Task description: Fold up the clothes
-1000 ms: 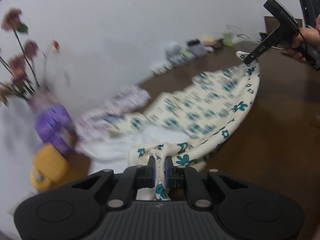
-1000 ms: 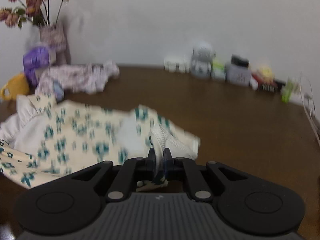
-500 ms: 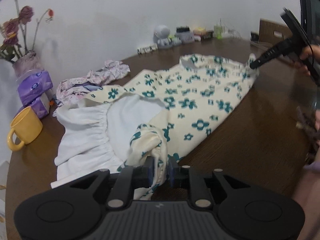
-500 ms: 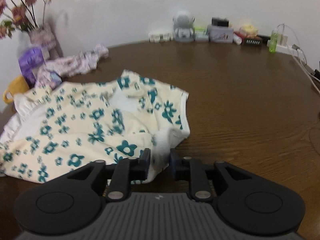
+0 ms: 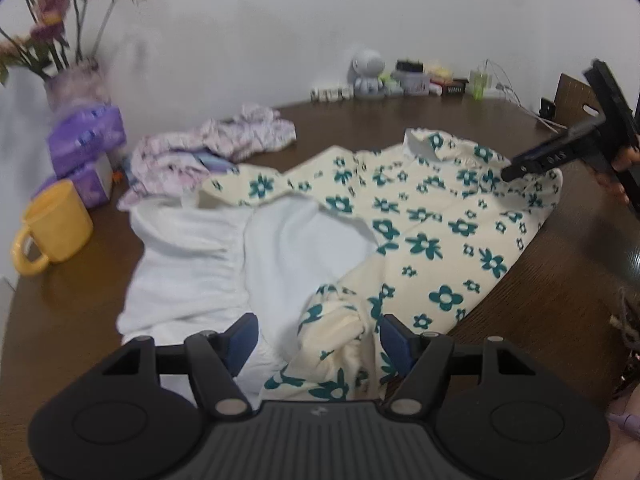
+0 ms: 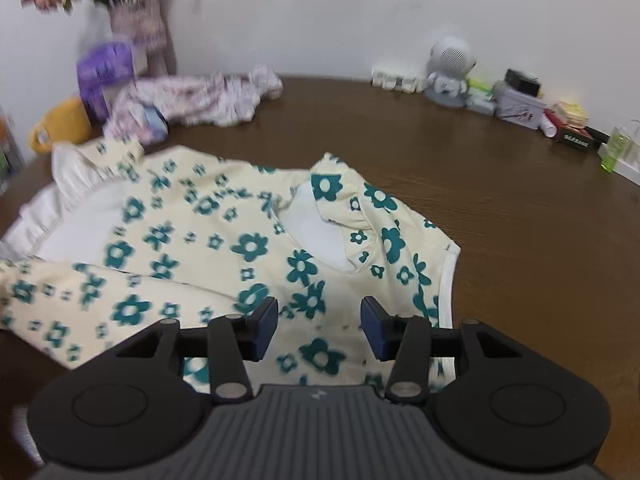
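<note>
Cream garment w/ teal flower print (image 5: 432,216) lies spread on the brown wooden table (image 5: 560,280), white lining side showing at its left part. Left gripper (image 5: 318,338) is released, jaws opening; a bunched fold of the floral fabric sits between the blue pads, but they stand clear of it on both sides. Right gripper (image 6: 319,330) also let go, jaws opening, pads apart above flat floral cloth near the neckline, nothing pinched. In the left wrist view the right gripper shows at the far right edge, its tip over the garment's far corner, w/ fingers of a hand (image 5: 618,172) on its handle; small white markings on its arm are too blurred to read.

Beyond the garment: crumpled pink-lilac clothing (image 5: 208,148), yellow mug (image 5: 56,226), purple tissue packs (image 5: 86,138), vase w/ dried flowers (image 5: 76,80). Along the wall: white robot-shaped figure (image 6: 450,70), boxes & small items (image 6: 520,100), a dark box w/ lettering not legible, green bottle (image 6: 616,148). Both views partly motion-blurred
</note>
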Demonstrator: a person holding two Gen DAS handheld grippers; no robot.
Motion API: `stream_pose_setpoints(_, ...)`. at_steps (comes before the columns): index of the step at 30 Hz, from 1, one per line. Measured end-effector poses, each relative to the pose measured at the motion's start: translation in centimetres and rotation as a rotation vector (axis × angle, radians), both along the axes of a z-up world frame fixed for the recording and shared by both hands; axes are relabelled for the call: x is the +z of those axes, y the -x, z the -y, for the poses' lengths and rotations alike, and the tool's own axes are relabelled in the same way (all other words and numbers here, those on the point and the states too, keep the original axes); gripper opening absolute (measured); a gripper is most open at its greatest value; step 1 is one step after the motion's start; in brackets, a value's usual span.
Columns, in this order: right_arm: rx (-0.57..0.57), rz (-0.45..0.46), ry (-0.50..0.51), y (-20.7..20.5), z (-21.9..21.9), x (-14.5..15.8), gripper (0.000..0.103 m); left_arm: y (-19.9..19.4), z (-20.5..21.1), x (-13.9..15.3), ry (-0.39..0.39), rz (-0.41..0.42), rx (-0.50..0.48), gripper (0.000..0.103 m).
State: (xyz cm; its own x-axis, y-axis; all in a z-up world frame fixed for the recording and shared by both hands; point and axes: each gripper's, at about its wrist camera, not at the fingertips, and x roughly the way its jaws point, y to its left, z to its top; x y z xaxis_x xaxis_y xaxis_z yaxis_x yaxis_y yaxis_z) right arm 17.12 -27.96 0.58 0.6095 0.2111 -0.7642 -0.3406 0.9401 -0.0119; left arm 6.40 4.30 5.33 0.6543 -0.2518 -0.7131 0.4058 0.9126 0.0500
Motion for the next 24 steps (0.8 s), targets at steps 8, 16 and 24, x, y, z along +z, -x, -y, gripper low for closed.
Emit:
stream_pose_setpoints(8,0.034,-0.095,0.021,-2.0,0.9,-1.8,0.043,-2.1,-1.1,-2.1,0.043,-0.099,-0.006,0.065)
stream_pose_setpoints(16,0.071,-0.007,-0.014,-0.9,1.5,0.7,0.003,-1.8,0.0,-0.5,0.047,-0.034,-0.086,0.009)
stream_pose_setpoints(24,0.146,0.223,-0.023,4.5,2.9,8.1,0.003,1.3,1.1,5.2,-0.053,0.204,-0.194,0.008)
